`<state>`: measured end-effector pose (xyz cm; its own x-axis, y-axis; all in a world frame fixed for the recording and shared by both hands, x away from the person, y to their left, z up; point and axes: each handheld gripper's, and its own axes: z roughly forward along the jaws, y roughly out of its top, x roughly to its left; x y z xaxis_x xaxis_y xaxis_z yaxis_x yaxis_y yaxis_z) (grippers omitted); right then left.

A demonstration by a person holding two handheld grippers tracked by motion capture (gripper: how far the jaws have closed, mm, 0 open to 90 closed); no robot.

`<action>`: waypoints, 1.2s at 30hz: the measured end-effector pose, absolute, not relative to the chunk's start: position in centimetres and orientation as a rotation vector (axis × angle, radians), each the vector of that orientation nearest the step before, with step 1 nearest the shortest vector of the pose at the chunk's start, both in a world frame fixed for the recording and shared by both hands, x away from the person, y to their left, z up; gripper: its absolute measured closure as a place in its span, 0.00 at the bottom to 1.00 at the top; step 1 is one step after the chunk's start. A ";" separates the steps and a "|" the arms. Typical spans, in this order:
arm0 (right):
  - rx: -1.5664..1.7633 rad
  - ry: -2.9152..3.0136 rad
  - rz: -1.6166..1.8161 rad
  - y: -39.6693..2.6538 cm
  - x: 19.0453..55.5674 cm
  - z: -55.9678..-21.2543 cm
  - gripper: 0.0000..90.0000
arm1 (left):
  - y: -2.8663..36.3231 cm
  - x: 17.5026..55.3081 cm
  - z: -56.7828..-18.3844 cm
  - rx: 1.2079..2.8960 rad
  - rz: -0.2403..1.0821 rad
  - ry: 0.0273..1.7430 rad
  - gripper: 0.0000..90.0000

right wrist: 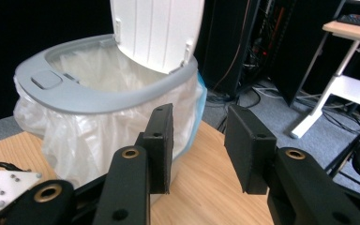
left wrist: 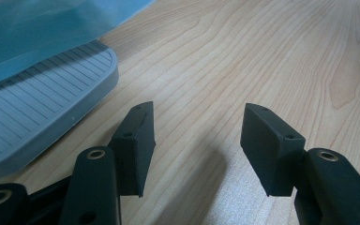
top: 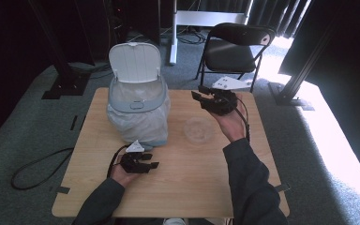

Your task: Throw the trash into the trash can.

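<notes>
The bin (top: 138, 101) stands just ahead of my left gripper (top: 151, 161) and off to the left of my right gripper (top: 198, 93), which I hold raised above the table (top: 187, 178). Its white lid (top: 135, 62) is tipped up, and a clear bag (right wrist: 103, 136) lines it and spills over the grey rim (right wrist: 98, 96). I cannot see down to the bottom of the bin.

From my left gripper, the bin's ribbed grey pedal (left wrist: 42, 117) lies on the wood just to the left, cut off by the frame edge. These jaws stand wide apart with nothing between them.

My right gripper's jaws are partly apart and empty.

Below that hand a round clear thing (top: 198, 130) lies on the table, too faint to make out.
</notes>
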<state>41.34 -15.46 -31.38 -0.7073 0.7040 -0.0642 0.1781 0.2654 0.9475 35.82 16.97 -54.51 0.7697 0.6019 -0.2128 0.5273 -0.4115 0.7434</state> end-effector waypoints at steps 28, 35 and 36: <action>1.009 2.104 1.223 -18.2 42.4 -39.2 0.87 | 16.8 35.7 -54.5 2.104 0.128 0.835 0.50; 1.058 2.122 1.183 -18.6 42.8 -41.2 0.89 | 16.8 35.7 -54.5 2.104 0.126 0.835 0.50; 1.070 2.123 1.177 -18.7 42.9 -41.6 0.89 | 16.8 35.7 -54.5 2.104 0.126 0.835 0.50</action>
<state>42.94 -18.71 -41.57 -0.5764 0.8163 -0.0387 0.3996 0.3229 0.8579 35.74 16.80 -54.51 0.7720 0.6039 -0.1982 0.5187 -0.4184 0.7456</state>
